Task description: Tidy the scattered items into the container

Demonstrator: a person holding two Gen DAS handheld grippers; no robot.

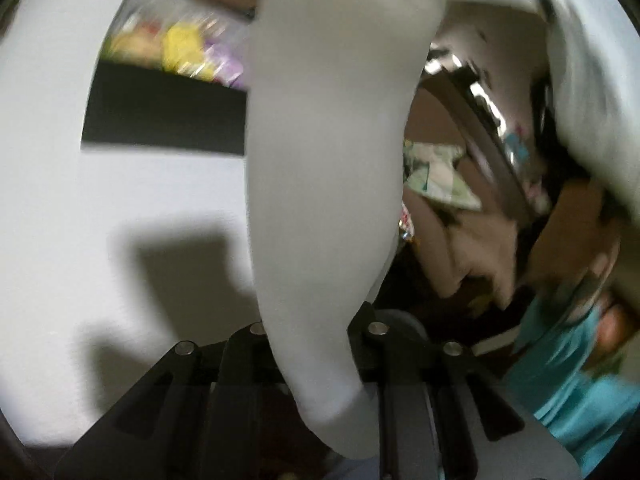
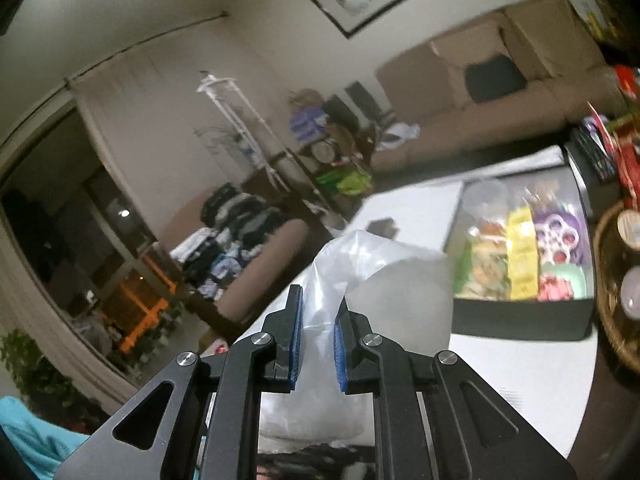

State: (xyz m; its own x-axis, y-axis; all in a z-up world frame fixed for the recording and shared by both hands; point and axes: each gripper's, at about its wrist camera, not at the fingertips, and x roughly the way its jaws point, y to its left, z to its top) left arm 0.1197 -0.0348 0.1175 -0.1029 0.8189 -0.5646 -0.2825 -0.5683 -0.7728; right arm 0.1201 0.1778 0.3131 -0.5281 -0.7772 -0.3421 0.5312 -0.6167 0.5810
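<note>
My right gripper (image 2: 318,340) is shut on a clear plastic bag (image 2: 384,276) and holds it above the white table (image 2: 520,380). Its blue pads (image 2: 298,336) pinch the bag's gathered neck. The black container (image 2: 520,320) stands beyond it to the right, with snack packets inside, a yellow packet (image 2: 522,256) among them. In the left wrist view the same white bag (image 1: 328,160) fills the middle and hides my left gripper's fingertips. The bag runs down between the finger bases. The container (image 1: 160,112) shows at the left, blurred.
A woven basket (image 2: 616,292) with cups stands at the table's right edge. Red packets (image 2: 624,160) lie behind the container. A sofa (image 2: 500,100) is beyond the table. A person's teal sleeve (image 1: 568,380) is at the right in the left wrist view.
</note>
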